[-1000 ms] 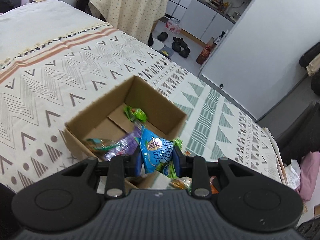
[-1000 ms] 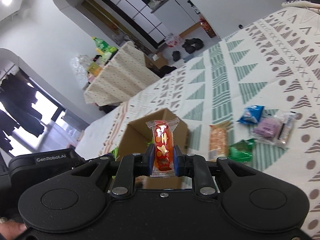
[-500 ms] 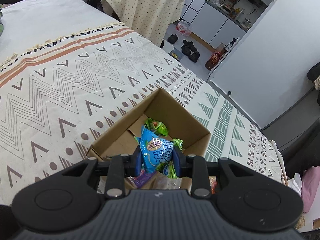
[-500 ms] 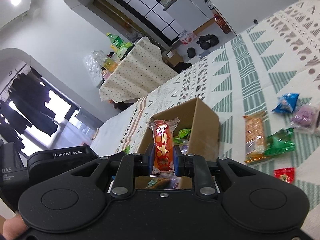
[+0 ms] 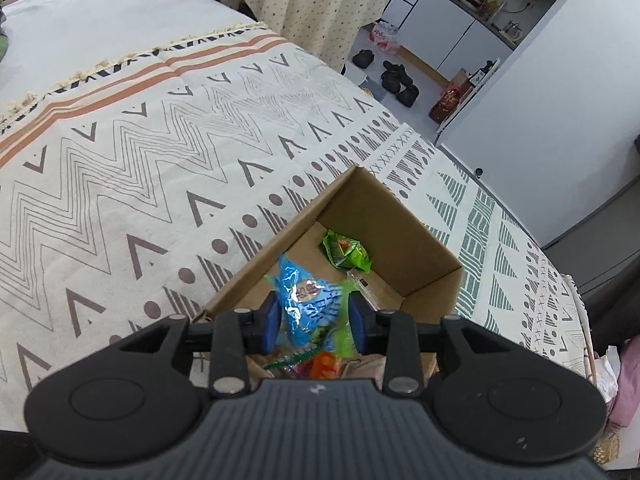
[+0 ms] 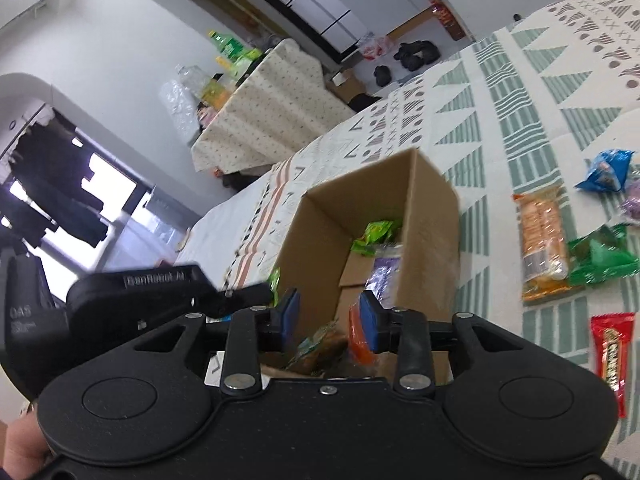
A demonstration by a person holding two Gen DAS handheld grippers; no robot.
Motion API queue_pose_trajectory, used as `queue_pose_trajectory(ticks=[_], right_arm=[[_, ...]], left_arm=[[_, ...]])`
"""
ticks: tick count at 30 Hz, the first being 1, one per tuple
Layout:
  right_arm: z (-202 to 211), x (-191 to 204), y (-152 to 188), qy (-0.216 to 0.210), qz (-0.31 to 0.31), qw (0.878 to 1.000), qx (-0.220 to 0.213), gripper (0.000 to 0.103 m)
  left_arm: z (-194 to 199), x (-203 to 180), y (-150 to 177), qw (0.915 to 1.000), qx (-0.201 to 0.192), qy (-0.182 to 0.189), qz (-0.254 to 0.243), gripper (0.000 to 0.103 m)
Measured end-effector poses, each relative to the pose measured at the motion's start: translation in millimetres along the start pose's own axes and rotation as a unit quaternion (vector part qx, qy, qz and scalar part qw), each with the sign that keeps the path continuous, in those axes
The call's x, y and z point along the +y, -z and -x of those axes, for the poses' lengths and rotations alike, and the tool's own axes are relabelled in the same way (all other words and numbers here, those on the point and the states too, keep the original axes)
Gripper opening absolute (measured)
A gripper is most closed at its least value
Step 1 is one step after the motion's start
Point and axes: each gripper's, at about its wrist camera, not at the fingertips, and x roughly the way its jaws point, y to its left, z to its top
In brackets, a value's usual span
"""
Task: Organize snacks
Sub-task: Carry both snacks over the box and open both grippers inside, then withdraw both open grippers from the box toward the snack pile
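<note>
An open cardboard box (image 5: pixel 404 220) stands on the patterned blanket (image 5: pixel 132 184), with a green packet (image 5: pixel 346 250) on its floor. My left gripper (image 5: pixel 315 316) hangs over the box's near end. Its jaws are opening, and a blue snack packet (image 5: pixel 304 300) and a green packet (image 5: pixel 345 326) sit loosely between the pads. My right gripper (image 6: pixel 329 318) is over the same box (image 6: pixel 424 216), jaws opening. The red-orange snack (image 6: pixel 357 340) has slipped below them beside the right pad. A purple packet (image 6: pixel 384 272) lies inside.
On the blanket right of the box lie an orange biscuit pack (image 6: pixel 544 240), a green packet (image 6: pixel 600 256), a blue packet (image 6: pixel 606 170) and a red bar (image 6: pixel 612 352). The left gripper's body (image 6: pixel 140 300) is close on the left. A cloth-covered table (image 6: pixel 272 108) stands behind.
Both grippers have come in over the box. The right jaws have parted and the red-orange snack has dropped from them. The left jaws have widened around the blue packet.
</note>
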Motion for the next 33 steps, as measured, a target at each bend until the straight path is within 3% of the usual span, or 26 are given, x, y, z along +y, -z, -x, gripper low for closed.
queue_pose_trajectory(ticks=[3, 10, 14, 19, 22, 29, 33], right_arm=[[5.4, -3.8, -4.4, 0.011, -0.010, 1.000, -0.009, 0.035], [12.5, -10.2, -6.0, 0.034, -0.018, 0.999, -0.008, 0.035], [18.9, -7.1, -7.0, 0.047, -0.009, 0.999, -0.008, 0.045], [29.1, -7.6, -9.1, 0.061, -0.005, 0.998, -0.007, 0.047], [36.5, -9.6, -12.8, 0.067, -0.005, 0.998, -0.008, 0.053], [58.9, -14.8, -19.2, 0.079, 0.000, 0.997, -0.012, 0.074], [72.6, -22.1, -26.7, 0.092, -0.004, 0.995, -0.022, 0.079]], left_arm=[[-2.0, 2.8, -0.6, 1.0000, 0.006, 0.001, 0.006, 0.046], [3.4, -1.4, 5.7, 1.0000, 0.005, -0.005, 0.002, 0.053], [8.7, -4.8, 12.3, 0.9999, -0.001, -0.014, -0.008, 0.065], [12.3, -10.9, 20.5, 0.9995, 0.006, -0.029, -0.013, 0.073], [17.1, -16.9, 25.8, 0.9992, 0.003, -0.035, -0.018, 0.082], [32.1, -38.4, 41.3, 0.9982, -0.013, -0.034, -0.047, 0.093], [36.4, -51.0, 51.3, 0.9981, -0.005, -0.022, -0.058, 0.097]])
